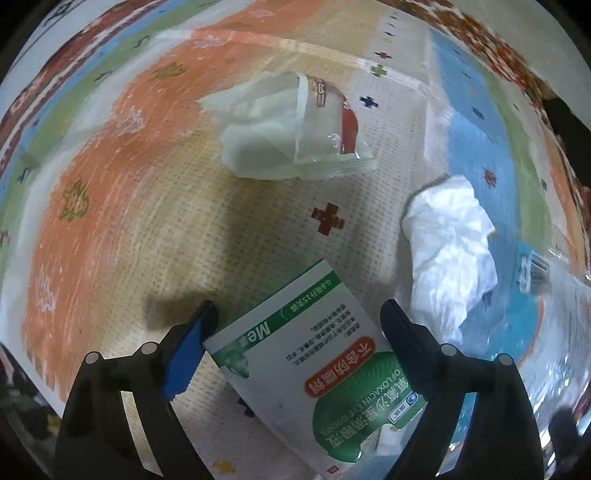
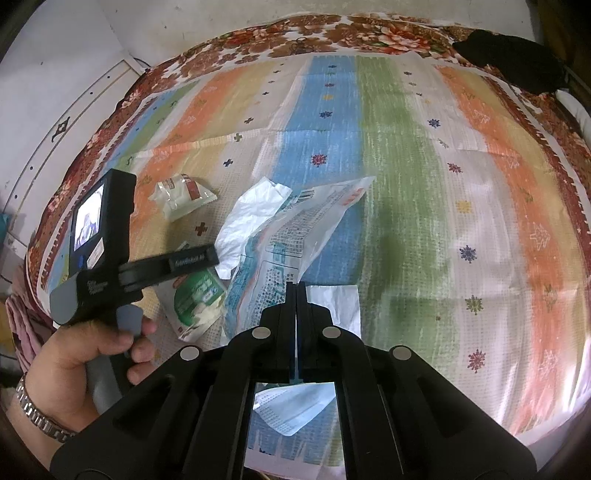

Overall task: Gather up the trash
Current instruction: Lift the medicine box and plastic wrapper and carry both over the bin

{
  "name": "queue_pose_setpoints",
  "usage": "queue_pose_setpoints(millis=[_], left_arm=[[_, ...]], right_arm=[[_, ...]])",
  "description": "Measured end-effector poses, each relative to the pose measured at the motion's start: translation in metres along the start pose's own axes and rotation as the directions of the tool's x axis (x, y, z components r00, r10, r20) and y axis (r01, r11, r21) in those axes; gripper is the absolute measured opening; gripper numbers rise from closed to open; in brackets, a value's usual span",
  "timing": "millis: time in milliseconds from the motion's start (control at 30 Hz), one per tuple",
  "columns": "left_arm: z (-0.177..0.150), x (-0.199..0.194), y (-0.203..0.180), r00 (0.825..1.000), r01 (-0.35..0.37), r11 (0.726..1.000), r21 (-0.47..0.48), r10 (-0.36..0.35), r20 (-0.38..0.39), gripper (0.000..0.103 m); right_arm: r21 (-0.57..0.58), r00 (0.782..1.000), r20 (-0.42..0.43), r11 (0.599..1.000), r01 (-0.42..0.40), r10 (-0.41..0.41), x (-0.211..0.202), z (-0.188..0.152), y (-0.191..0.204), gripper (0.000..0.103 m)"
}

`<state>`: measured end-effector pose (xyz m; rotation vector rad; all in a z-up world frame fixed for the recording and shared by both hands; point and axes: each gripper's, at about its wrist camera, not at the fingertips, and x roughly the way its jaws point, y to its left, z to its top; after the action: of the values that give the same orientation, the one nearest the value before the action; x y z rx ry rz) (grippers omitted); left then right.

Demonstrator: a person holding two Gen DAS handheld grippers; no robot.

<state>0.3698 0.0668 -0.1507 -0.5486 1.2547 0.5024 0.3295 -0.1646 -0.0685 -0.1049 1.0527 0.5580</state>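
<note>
My left gripper (image 1: 299,314) is open, its jaws on either side of a green and white eye-drop box (image 1: 314,369) lying on the striped cloth (image 1: 110,166). A clear wrapper with tissue inside (image 1: 291,125) lies further ahead, and a crumpled white tissue (image 1: 450,254) lies to the right. My right gripper (image 2: 296,284) is shut on a clear blue-printed plastic bag (image 2: 295,236) and holds it up. The box (image 2: 197,299), the tissue (image 2: 251,218) and the wrapper (image 2: 181,195) also show in the right wrist view, with the left gripper's body (image 2: 110,251) above the box.
The striped cloth (image 2: 406,166) covers a bed with a floral blanket (image 2: 332,33) around its edges. A black item (image 2: 517,59) lies at the far right corner. A white sheet (image 2: 340,302) lies under the right gripper. A white wall (image 2: 55,74) stands at the left.
</note>
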Motion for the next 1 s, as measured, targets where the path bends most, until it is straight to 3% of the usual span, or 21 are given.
queue_pose_setpoints(millis=[400, 633, 1000], left_arm=[[-0.004, -0.022, 0.025, 0.998, 0.056, 0.992, 0.114, -0.060, 0.029, 0.080], [0.002, -0.030, 0.022, 0.991, 0.110, 0.966, 0.234, -0.124, 0.050, 0.079], [-0.001, -0.019, 0.018, 0.996, 0.081, 0.957, 0.277, -0.087, 0.011, 0.081]], right_arm=[[-0.043, 1.000, 0.006, 0.999, 0.001, -0.001, -0.008, 0.001, 0.015, 0.000], [-0.062, 1.000, 0.000, 0.998, 0.004, -0.004, -0.006, -0.001, 0.023, 0.000], [-0.059, 1.000, -0.012, 0.998, 0.000, -0.001, -0.004, 0.000, 0.022, 0.000]])
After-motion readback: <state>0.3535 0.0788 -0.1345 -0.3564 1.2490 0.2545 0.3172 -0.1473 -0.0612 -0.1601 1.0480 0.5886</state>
